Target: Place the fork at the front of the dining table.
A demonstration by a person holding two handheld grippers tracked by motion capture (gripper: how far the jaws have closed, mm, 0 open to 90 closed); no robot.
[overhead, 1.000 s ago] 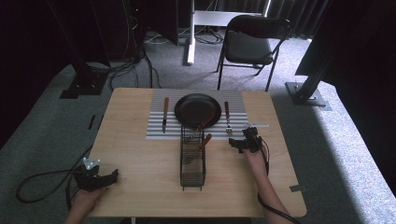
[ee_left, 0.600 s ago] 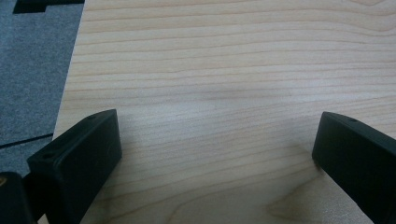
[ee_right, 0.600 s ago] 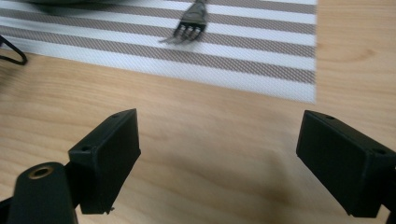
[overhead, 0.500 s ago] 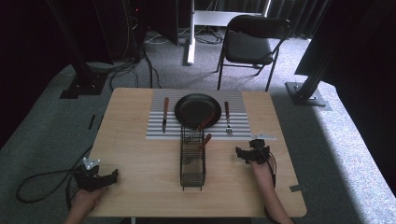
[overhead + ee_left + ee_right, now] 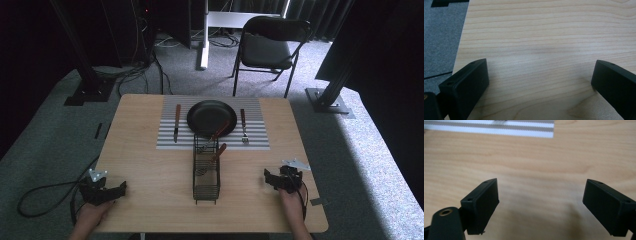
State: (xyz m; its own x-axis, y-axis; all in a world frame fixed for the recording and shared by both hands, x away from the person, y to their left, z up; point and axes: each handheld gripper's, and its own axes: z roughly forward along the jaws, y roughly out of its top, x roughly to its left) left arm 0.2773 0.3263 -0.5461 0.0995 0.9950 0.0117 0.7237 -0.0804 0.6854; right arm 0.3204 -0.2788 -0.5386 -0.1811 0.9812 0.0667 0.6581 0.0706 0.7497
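A black plate sits on a grey striped placemat at the far middle of the wooden table. A wooden-handled knife lies left of the plate and a fork lies right of it. In front of the plate stands a black wire basket with two wooden-handled utensils leaning out of its far end. My left gripper rests open on bare wood at the front left. My right gripper is open over bare wood at the front right, with the placemat edge ahead.
A black folding chair stands beyond the table's far edge. Dark stand bases sit on the grey carpet at both sides. A cable trails from the left gripper across the floor.
My right gripper has drawn back from beside the fork toward the table's front edge. The left gripper has stayed put.
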